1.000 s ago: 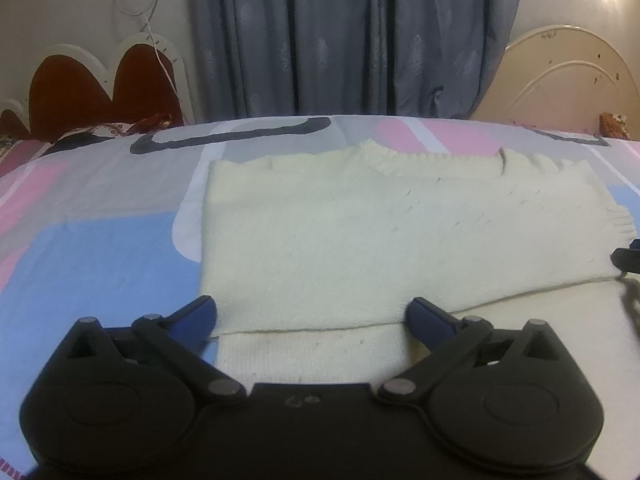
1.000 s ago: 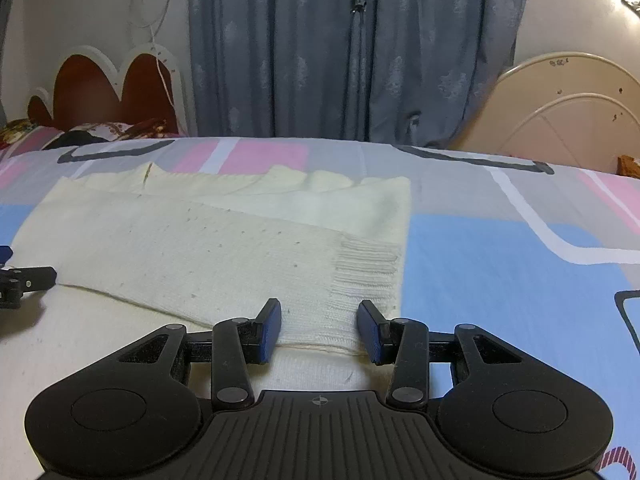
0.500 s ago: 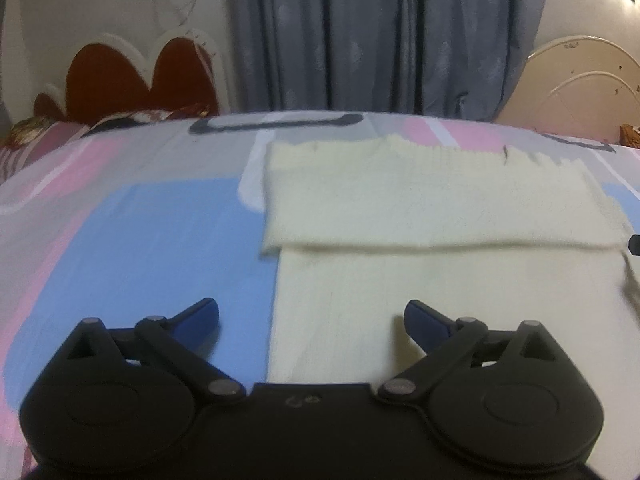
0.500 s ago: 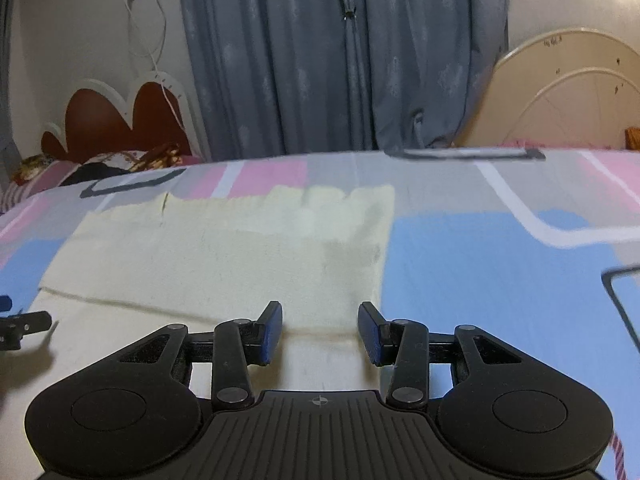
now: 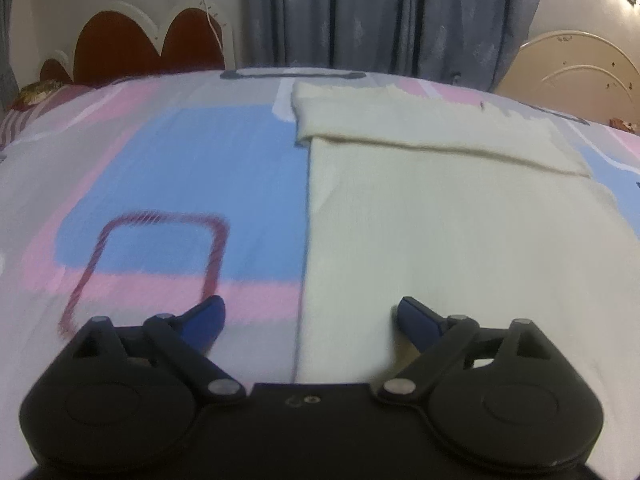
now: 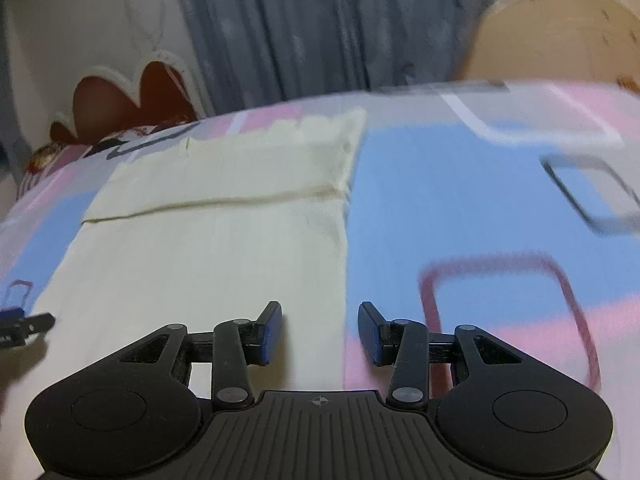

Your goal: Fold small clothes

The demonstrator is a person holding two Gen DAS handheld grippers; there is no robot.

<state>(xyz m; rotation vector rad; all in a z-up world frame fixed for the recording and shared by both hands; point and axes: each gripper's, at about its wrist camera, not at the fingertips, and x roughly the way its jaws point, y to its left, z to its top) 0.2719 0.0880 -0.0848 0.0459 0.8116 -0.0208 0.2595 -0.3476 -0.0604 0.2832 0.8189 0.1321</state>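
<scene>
A cream knit sweater (image 5: 448, 216) lies flat on the bed, its far part folded over into a band (image 5: 420, 124). My left gripper (image 5: 310, 320) is open and empty, straddling the sweater's near left edge. In the right wrist view the sweater (image 6: 208, 256) fills the left half, with the folded band (image 6: 240, 164) beyond. My right gripper (image 6: 320, 332) is open and empty over the sweater's near right edge. The left gripper's fingertip (image 6: 28, 322) shows at the far left of the right wrist view.
The bed sheet (image 5: 180, 200) has blue, pink and grey blocks. A red and white headboard (image 5: 128, 48) stands at the back left, grey curtains (image 5: 380, 12) behind, a cream headboard (image 5: 572, 68) at the back right.
Both grippers have pulled back toward the sweater's near end and out toward its side edges. The folded sleeve band lies farther away. Both stay open.
</scene>
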